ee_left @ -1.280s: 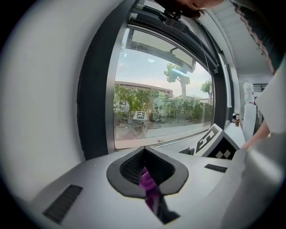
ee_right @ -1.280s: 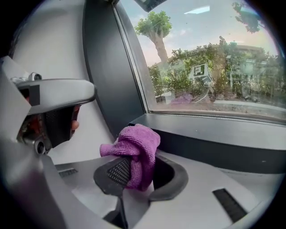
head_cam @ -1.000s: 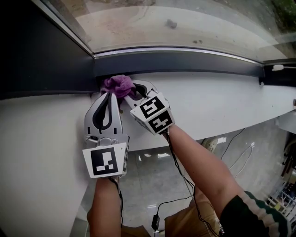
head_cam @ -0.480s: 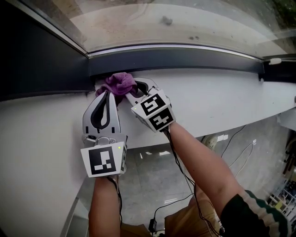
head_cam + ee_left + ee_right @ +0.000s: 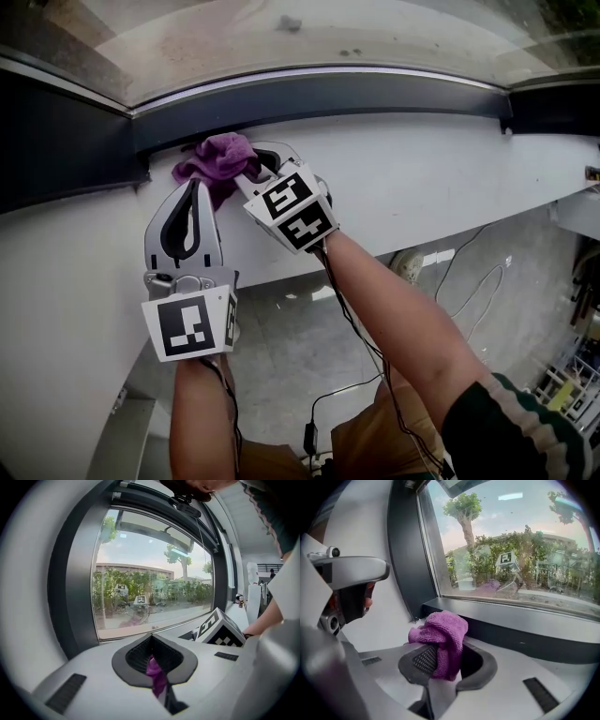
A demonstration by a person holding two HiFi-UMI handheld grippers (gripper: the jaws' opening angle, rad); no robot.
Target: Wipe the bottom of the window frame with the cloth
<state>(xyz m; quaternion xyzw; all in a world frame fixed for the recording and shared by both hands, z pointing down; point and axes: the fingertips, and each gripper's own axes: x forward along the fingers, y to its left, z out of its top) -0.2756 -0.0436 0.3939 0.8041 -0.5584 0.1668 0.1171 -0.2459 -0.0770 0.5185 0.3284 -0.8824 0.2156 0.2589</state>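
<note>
While left gripper (image 5: 195, 187) and right gripper (image 5: 255, 165) pinch | fuzzy purple cloth (image 5: 217, 157) bunched

Left claw (image 5: 152, 641) pinched on purple cloth (image 5: 156, 676); dark window frame (image 5: 70, 597) ahead.

The left gripper (image 5: 195, 187) and right gripper (image 5: 255, 167) are light grey with black-and-white marker cubes (image 5: 292, 211). Black cables (image 5: 361, 342) trail beside a dark, wavy-striped sleeve (image 5: 506, 427).
</note>
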